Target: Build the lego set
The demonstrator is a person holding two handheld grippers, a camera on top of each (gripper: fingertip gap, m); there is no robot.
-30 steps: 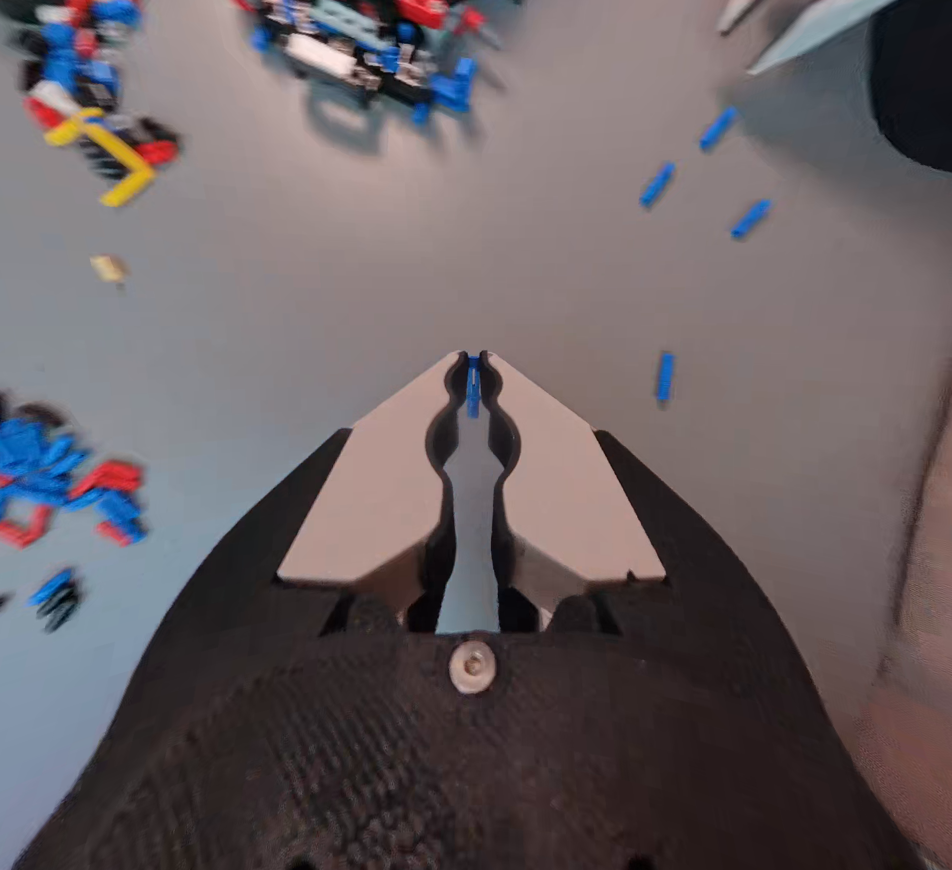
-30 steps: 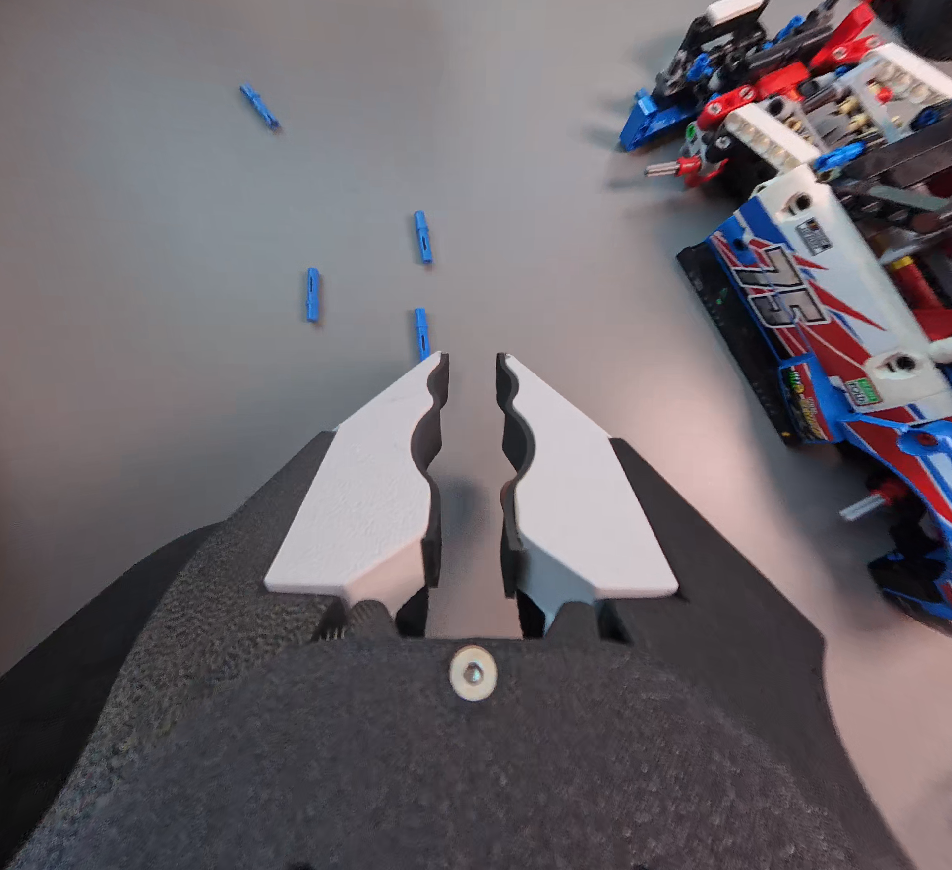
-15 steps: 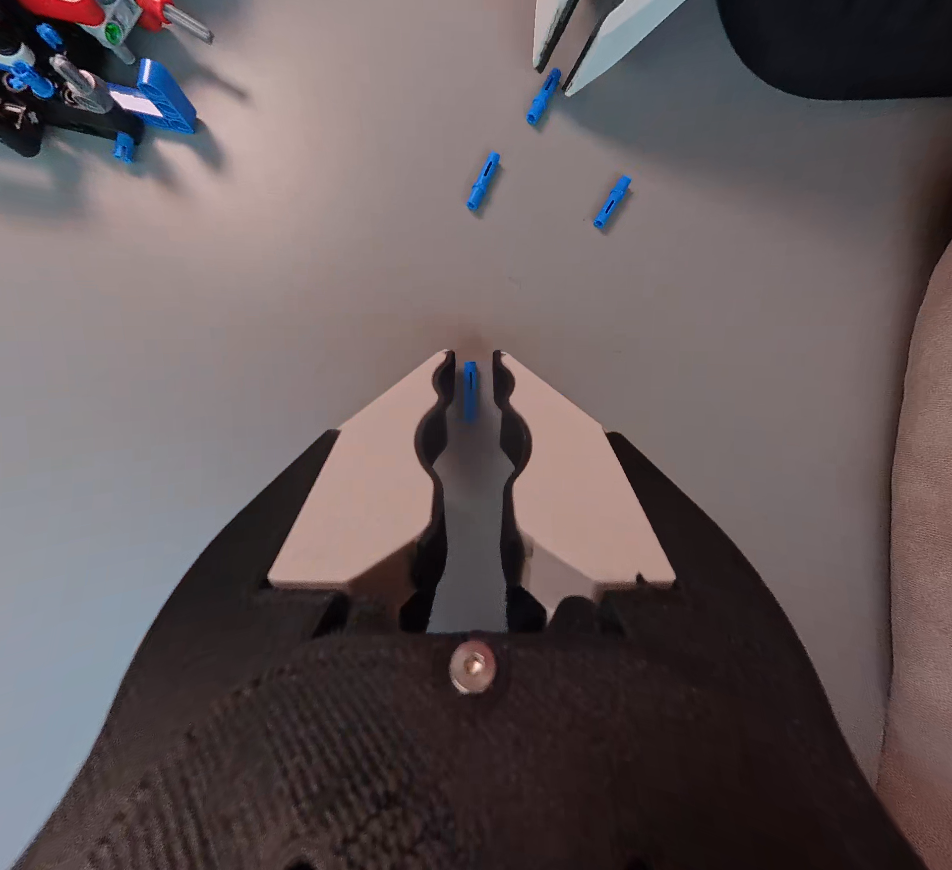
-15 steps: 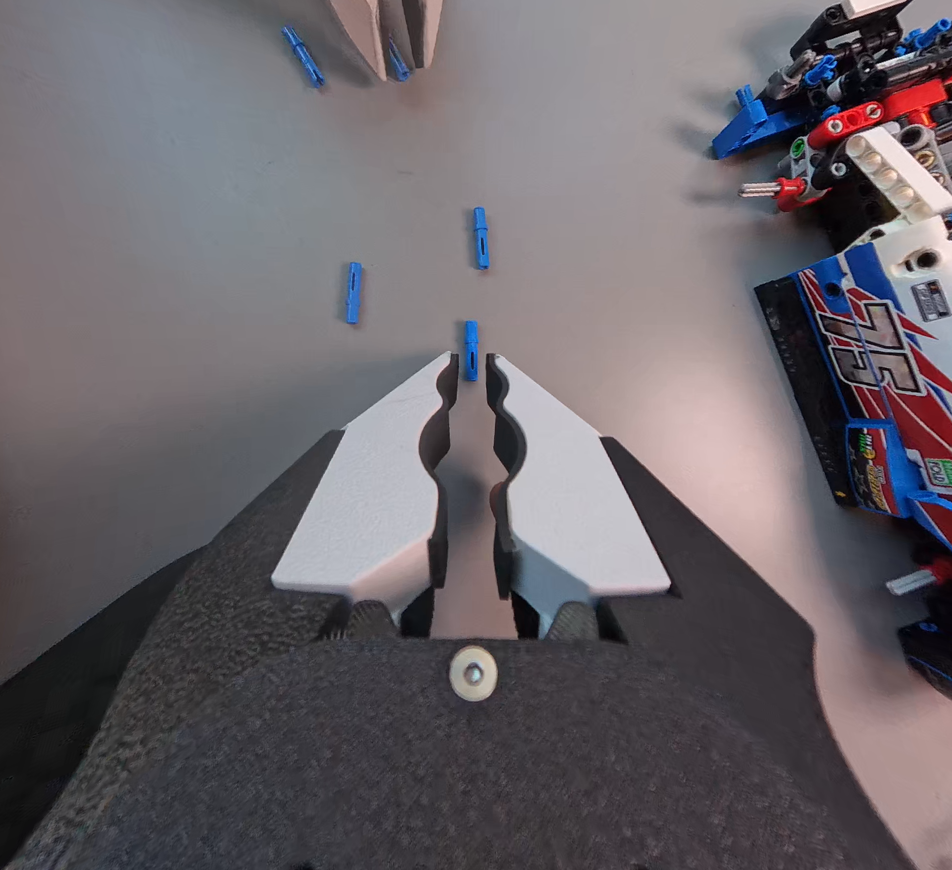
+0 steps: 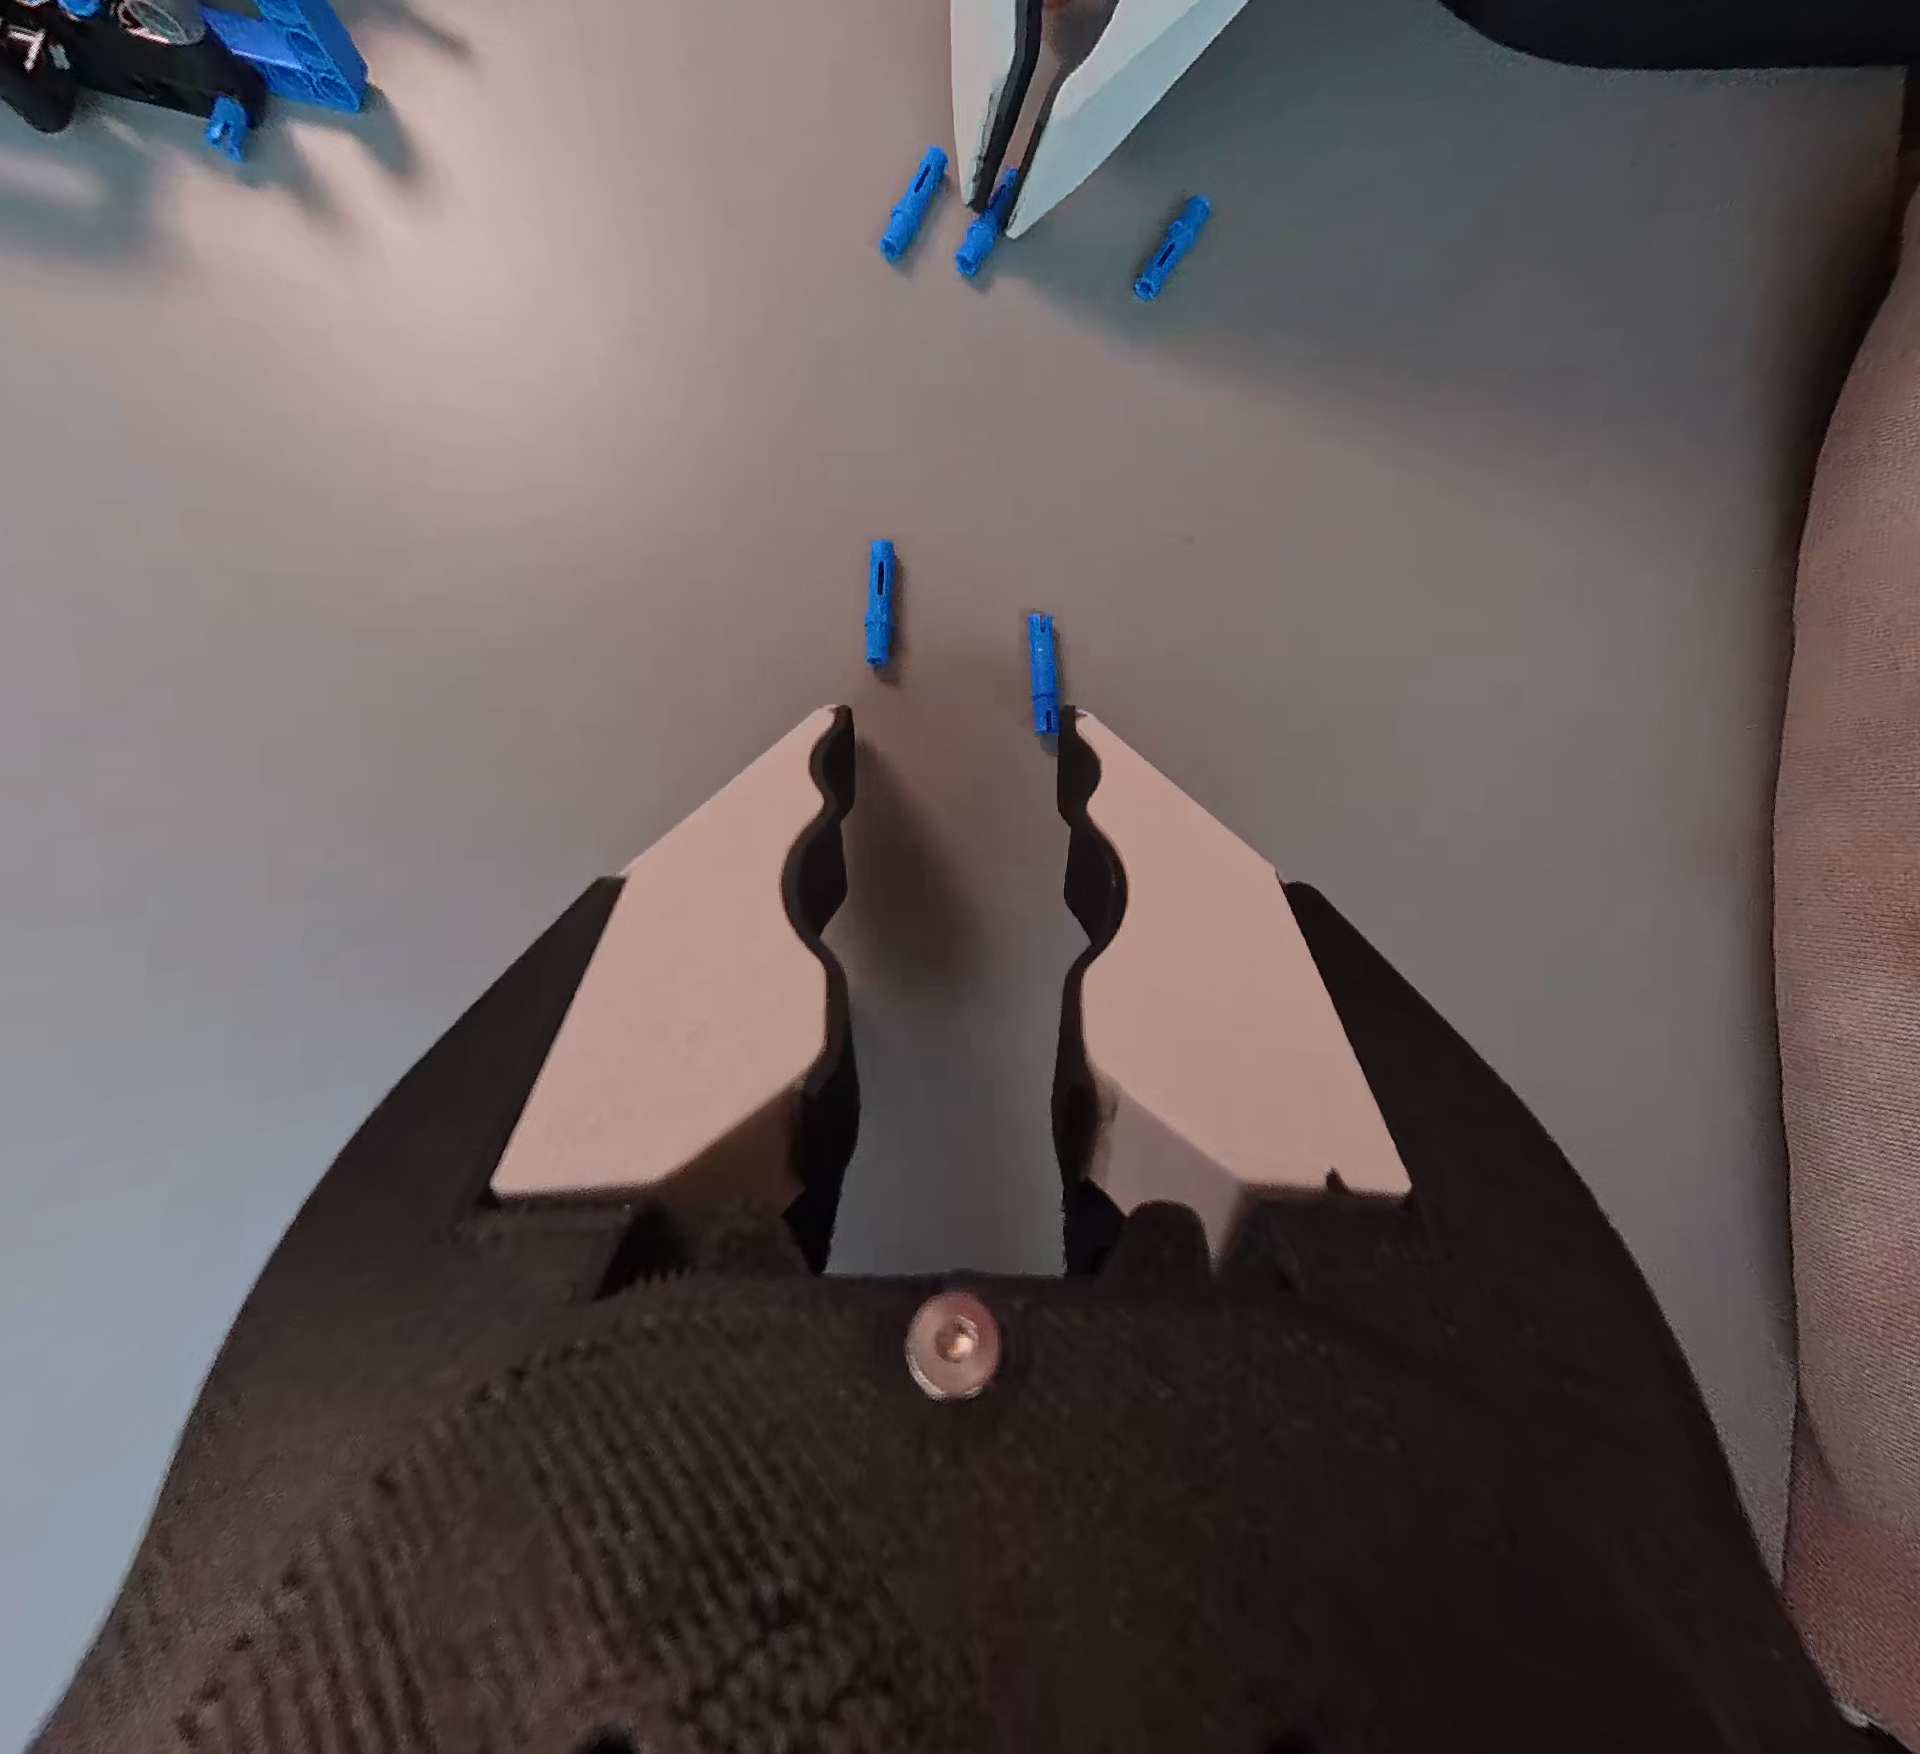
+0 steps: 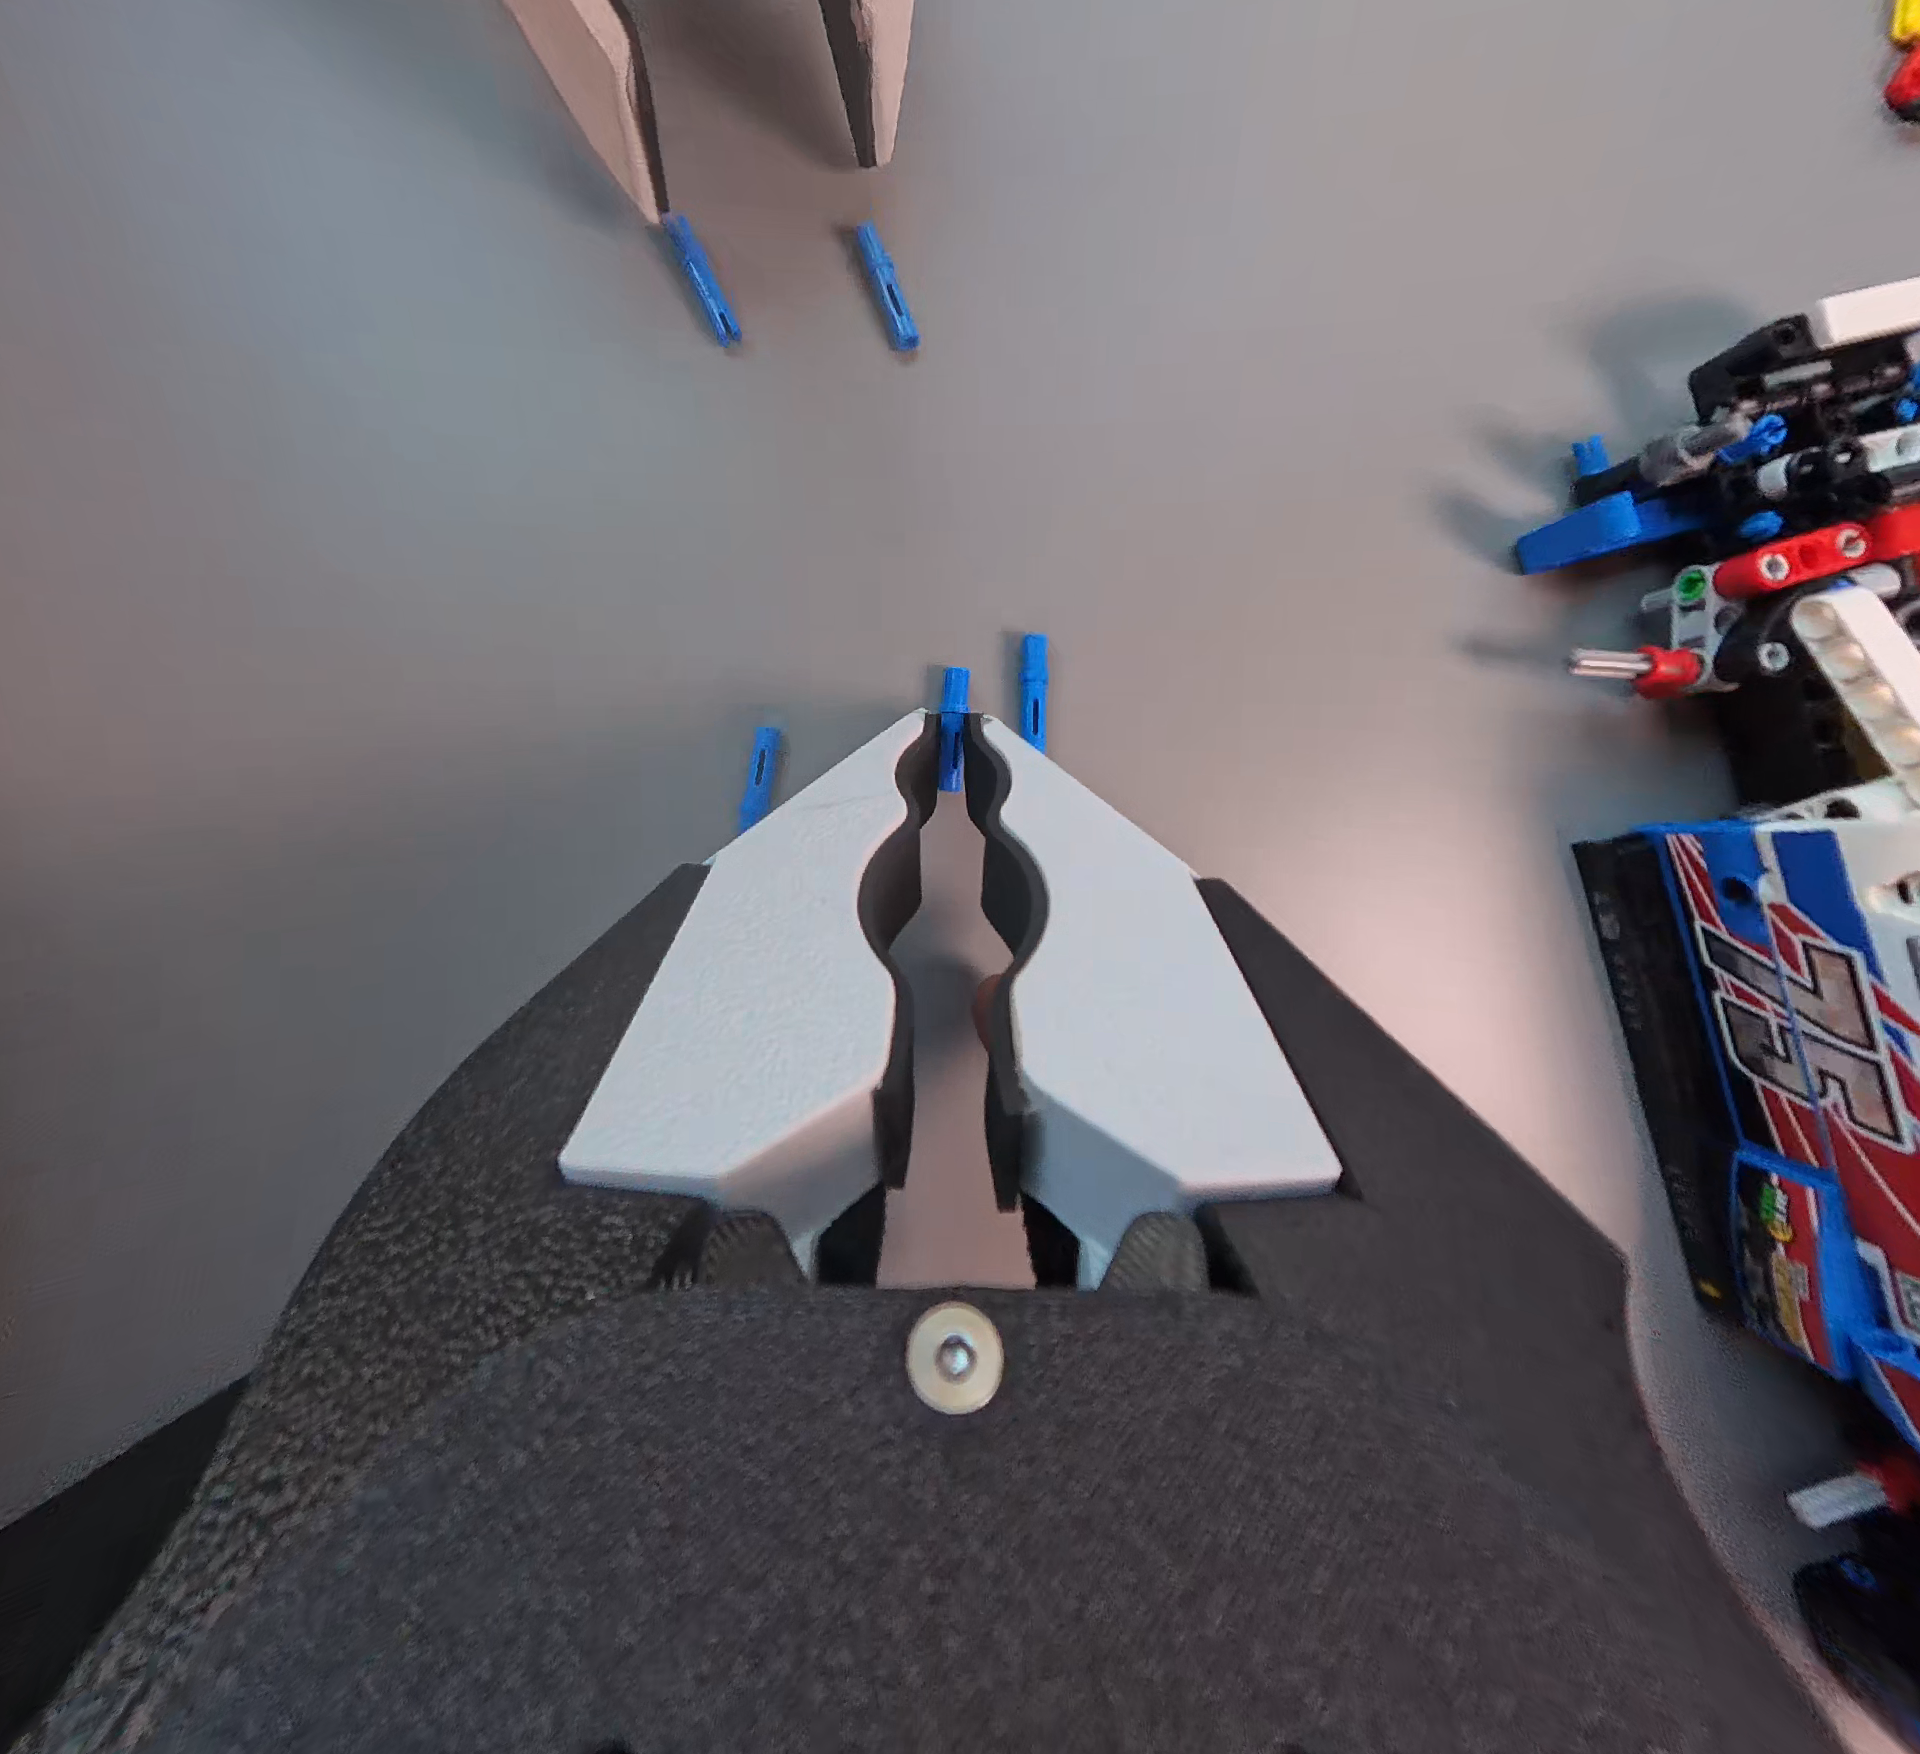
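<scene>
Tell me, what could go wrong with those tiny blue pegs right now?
1. The right hand-held gripper pinches one blue peg only at its very tips, so it might slip or flip out when lifted.
2. Two loose pegs lie close beside those tips and could get knocked away.
3. The open left hand-held gripper has a peg right at one fingertip; closing now might push it aside across the grey table.

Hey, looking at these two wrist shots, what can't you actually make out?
- Right view: lego car is cut off by the right edge.
- Right view: blue pin is half hidden behind the right tongs.
- Left view: lego pieces top left are blurred and cropped.
</scene>
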